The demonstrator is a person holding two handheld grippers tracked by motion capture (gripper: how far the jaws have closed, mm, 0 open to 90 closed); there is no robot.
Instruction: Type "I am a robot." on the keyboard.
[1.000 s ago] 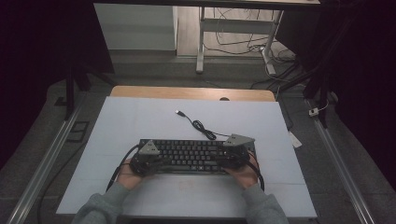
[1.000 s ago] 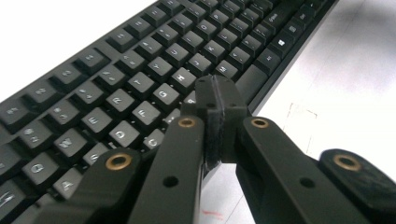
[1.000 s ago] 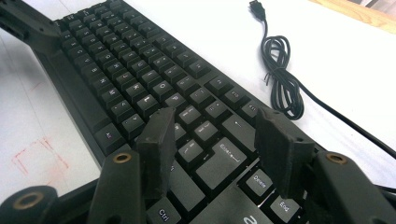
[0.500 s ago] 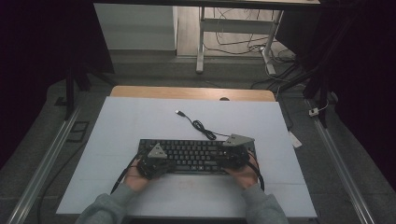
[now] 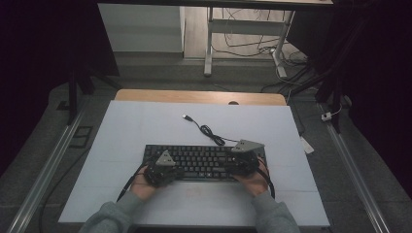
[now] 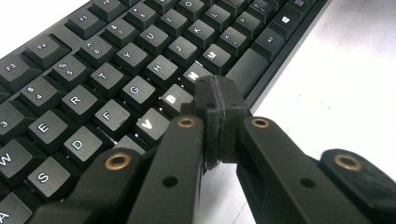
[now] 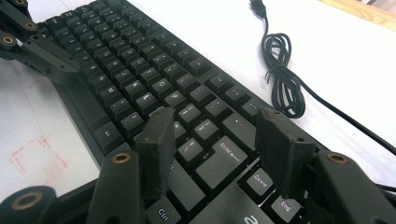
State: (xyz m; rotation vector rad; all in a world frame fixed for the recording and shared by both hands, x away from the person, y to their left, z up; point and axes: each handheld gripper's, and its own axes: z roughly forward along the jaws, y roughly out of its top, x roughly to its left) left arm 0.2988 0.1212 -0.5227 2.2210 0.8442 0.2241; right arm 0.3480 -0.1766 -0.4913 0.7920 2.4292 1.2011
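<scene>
On the white worktop (image 5: pixel 145 121) the black keyboard (image 5: pixel 204 162) lies near the front edge. The left tool (image 6: pixel 215 100) is clenched, empty, its tip hanging over the space bar (image 6: pixel 247 70) — press straight down with that tip. The right tool (image 7: pixel 219 140) stands released above the Enter key (image 7: pixel 222 156) — keep it clear.

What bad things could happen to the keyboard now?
1. The left gripper's shut fingers sit low over the keyboard's bottom row, near the space bar; a slip might hit the wrong key.
2. The right gripper's open fingers straddle keys near Enter, so several could get pressed together.
3. The loose cable could snag if the keyboard slides.
</scene>
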